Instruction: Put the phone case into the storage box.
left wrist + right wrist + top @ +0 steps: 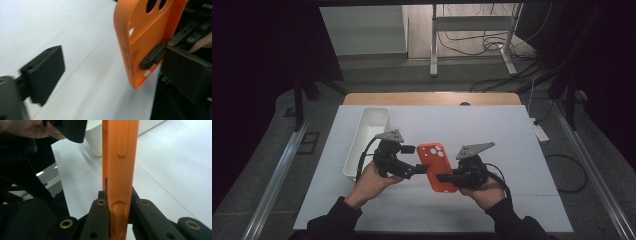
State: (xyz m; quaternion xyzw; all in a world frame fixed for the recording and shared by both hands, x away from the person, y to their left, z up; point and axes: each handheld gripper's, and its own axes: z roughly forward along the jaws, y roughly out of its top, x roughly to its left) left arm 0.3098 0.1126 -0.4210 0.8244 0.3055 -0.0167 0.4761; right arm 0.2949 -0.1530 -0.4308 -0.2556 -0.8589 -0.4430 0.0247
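An orange phone case (436, 166) with round camera cut-outs is held just above the white table cover (492, 135). My right gripper (446, 177) is shut on its lower end; in the right gripper view both jaws clamp the case (120, 157) edge-on at the right gripper (120, 206). My left gripper (421, 170) reaches in from the left at the case's side. In the left gripper view the left gripper (115, 60) is open, its pads (43, 73) wide apart. The case (143, 35) stands between them, close to the right-hand pad without being squeezed.
A long white bin (366, 136) stands on the left of the cover, just behind the left hand; it also appears as a white bin (94, 138) behind the case. A wooden table edge (432, 98) lies at the back. Cables and a desk frame (472, 30) are on the floor beyond.
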